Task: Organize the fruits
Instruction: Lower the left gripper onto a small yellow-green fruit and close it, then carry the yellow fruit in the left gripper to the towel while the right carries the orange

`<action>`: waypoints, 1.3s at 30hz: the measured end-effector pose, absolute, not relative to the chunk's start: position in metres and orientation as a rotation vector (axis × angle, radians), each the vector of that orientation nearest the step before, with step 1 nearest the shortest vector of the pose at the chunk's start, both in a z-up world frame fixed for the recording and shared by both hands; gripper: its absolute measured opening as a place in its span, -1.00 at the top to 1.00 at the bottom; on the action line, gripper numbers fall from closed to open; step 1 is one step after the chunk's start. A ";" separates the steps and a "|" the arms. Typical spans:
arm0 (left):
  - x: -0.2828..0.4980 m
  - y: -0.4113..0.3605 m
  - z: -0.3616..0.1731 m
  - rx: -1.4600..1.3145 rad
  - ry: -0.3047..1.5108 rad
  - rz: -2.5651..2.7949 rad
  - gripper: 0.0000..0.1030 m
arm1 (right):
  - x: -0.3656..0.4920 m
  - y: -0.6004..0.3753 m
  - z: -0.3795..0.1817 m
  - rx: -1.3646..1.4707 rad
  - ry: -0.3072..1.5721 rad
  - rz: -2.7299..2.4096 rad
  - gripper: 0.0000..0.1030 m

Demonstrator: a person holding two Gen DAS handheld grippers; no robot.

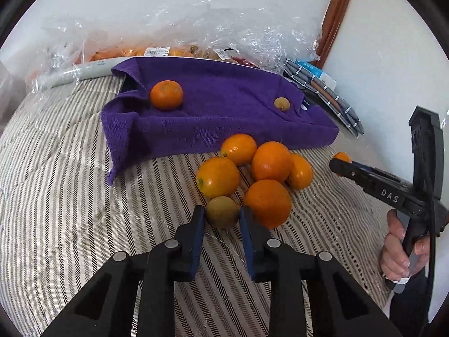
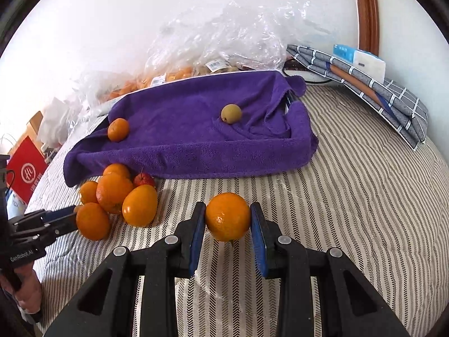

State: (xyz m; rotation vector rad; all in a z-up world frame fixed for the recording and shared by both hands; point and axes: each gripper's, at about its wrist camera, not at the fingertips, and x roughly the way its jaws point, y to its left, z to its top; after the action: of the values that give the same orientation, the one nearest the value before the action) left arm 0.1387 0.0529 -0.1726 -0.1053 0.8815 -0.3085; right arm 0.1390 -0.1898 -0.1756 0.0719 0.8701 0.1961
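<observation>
Left wrist view: left gripper at lower centre, jaws pinching a kiwi from both sides, on the striped bed. Just above and right of it, a pile of oranges, five in sight, touching one another; nearest orange against the kiwi's right side. Purple towel across mid frame, draped over a tray-like shape, holding one orange at its left and a second kiwi at its right, well apart. Plastic bags of fruit along the wall at the top. Folded cloth at upper right. Right gripper at right edge, held by a hand, with orange fruit showing at its tips.

Right wrist view: right gripper at lower centre, jaws closed on a single orange, both pads touching it, apart from the pile and above the bed. Pile at lower left with a small red fruit at its back, next to the towel edge. Left gripper reaching in from the left edge into the pile's near side; kiwi hidden there. Towel in mid frame, orange left, kiwi right of centre. Red box at far left.
</observation>
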 end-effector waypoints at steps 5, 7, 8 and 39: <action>0.135 0.066 -0.170 -0.146 0.851 -0.221 0.53 | 0.138 -0.194 -0.175 0.091 0.864 0.185 0.39; 0.138 0.072 -0.174 -0.165 0.874 -0.209 0.53 | 0.138 -0.194 -0.175 0.096 0.863 0.185 0.39; 0.140 0.072 -0.175 -0.171 0.883 -0.211 0.53 | 0.138 -0.194 -0.175 0.096 0.865 0.187 0.39; 0.138 0.069 -0.172 -0.204 0.825 -0.249 0.54 | 0.138 -0.178 -0.177 -0.009 0.878 0.152 0.39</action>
State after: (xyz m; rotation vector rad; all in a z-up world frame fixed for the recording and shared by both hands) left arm 0.1380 0.0692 -0.1724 -0.2036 0.8255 -0.2488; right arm 0.1382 -0.1780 -0.1765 -0.0091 0.8780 0.1521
